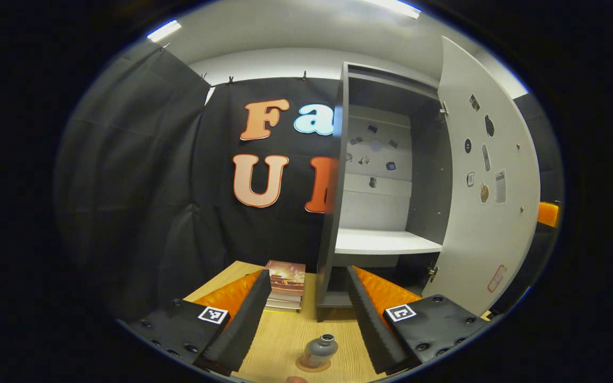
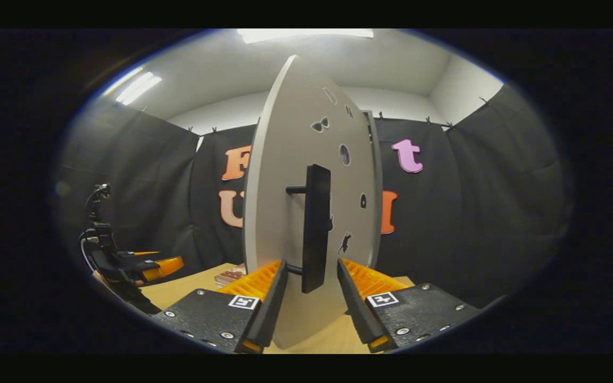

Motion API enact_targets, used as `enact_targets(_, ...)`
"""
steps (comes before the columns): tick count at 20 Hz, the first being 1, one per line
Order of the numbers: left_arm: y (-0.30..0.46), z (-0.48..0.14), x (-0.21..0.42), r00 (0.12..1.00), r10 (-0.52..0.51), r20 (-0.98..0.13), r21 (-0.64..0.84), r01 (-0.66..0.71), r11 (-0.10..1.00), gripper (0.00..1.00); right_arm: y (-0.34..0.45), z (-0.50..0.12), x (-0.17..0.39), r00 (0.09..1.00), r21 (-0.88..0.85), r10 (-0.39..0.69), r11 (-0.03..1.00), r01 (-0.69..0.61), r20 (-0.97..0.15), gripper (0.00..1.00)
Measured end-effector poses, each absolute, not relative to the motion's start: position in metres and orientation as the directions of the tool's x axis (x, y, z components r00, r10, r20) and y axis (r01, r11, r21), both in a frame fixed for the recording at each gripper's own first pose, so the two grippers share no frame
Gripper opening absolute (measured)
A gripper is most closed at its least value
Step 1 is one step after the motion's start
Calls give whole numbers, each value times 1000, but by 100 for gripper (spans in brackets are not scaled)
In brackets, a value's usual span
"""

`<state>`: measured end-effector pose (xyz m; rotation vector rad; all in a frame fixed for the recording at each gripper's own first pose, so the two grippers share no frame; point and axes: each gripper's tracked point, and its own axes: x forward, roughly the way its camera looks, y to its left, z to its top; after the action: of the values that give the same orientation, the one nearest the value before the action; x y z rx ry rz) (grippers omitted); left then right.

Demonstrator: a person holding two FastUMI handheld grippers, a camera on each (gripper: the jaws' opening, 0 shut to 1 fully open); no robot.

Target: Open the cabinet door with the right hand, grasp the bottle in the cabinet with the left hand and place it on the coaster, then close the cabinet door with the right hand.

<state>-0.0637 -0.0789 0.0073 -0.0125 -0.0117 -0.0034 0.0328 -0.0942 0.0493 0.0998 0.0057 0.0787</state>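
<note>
Squat round-bodied bottle (image 1: 319, 350) on flat coaster (image 1: 306, 366) (woodgrain tabletop (image 1: 285, 335))

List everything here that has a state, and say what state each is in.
cabinet door: swung open
door handle: between the right gripper's open fingers, ungripped
left gripper: open, empty
bottle: upright on the coaster, uncapped
books: stacked flat

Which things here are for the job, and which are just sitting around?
For the job:
- bottle, standing on the coaster
- cabinet, door open
- door handle, between the right tool fingers
- left tool, open

Just lying about:
- stack of books
</note>
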Motion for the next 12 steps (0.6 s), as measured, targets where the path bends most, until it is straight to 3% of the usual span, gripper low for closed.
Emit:
enact_targets(3,-70,9,-46,999,-27,18,-10,27,1000,92,-62,50,53,992,113,124,986,-123,3,53)
enact_targets(4,-66,10,-37,999,-33,20,-2,33,999,92,-49,49,61,991,116,135,984,-135,3,60)
enact_targets(6,-59,10,-24,998,-52,24,11,52,999,92,-25,51,80,990,112,138,984,-138,10,41)
enact_targets(8,-51,10,-7,997,-73,20,15,72,997,92,-1,53,104,992,94,127,987,-128,7,34)
enact_targets(10,-45,8,10,995,-99,13,5,99,995,92,16,52,122,995,77,104,992,-104,2,38)
enact_targets(12,-39,8,29,993,-119,12,2,119,993,92,29,46,140,996,70,87,994,-87,3,34)
